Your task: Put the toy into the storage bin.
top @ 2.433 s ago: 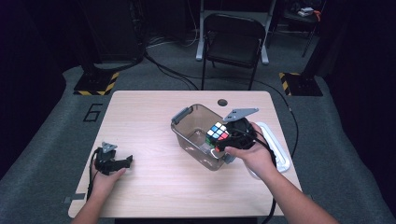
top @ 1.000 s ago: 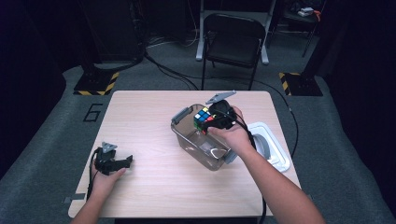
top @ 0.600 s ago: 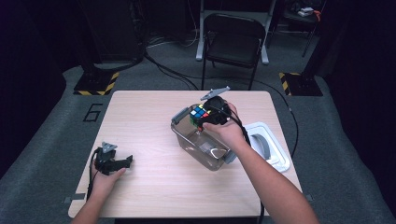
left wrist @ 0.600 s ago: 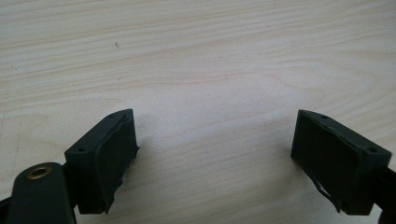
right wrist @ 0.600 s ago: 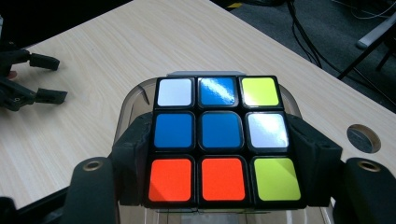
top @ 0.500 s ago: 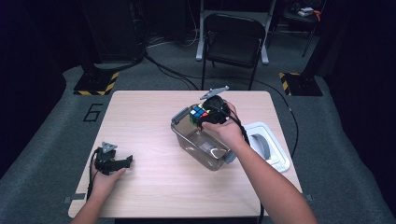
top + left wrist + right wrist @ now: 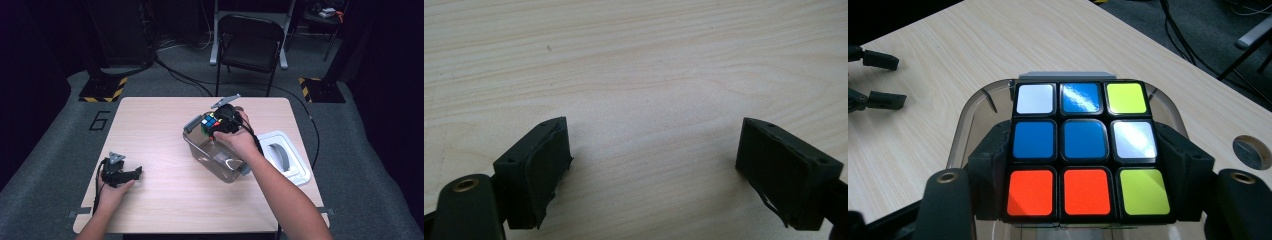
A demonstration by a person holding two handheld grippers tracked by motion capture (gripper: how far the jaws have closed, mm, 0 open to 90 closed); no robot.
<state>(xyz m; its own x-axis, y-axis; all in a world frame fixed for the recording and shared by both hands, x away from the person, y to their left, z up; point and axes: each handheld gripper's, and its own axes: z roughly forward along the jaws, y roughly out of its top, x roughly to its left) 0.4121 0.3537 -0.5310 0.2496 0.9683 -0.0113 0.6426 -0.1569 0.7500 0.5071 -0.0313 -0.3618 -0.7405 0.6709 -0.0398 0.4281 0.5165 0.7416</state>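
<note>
From the high view, my right gripper holds the puzzle cube clamped between its jaws, over the far end of the clear plastic bin. My right hand reaches across the bin's open top, so the cube hangs just above the rim on the side away from me. Beyond my right wrist, toward the table's edge, the bin's white lid lies flat with its grey handle up. My left gripper rests on the wooden table, well apart from the bin, with my left hand behind it.

In the left gripper view, my two black jaws stand wide apart (nothing but bare wood grain between them), their pads low over the table.

In the right gripper view, the puzzle cube sits squarely between my jaws, both pads pressed against its sides. The face toward me shows white, blue, yellow above; blue, blue, white across the middle; orange, orange, yellow nearest the gripper. Just past the cube is the bin's curved clear rim, with a grey latch behind the cube's top edge. Farther off, across the table, my left gripper's dark jaw tips show.
</note>
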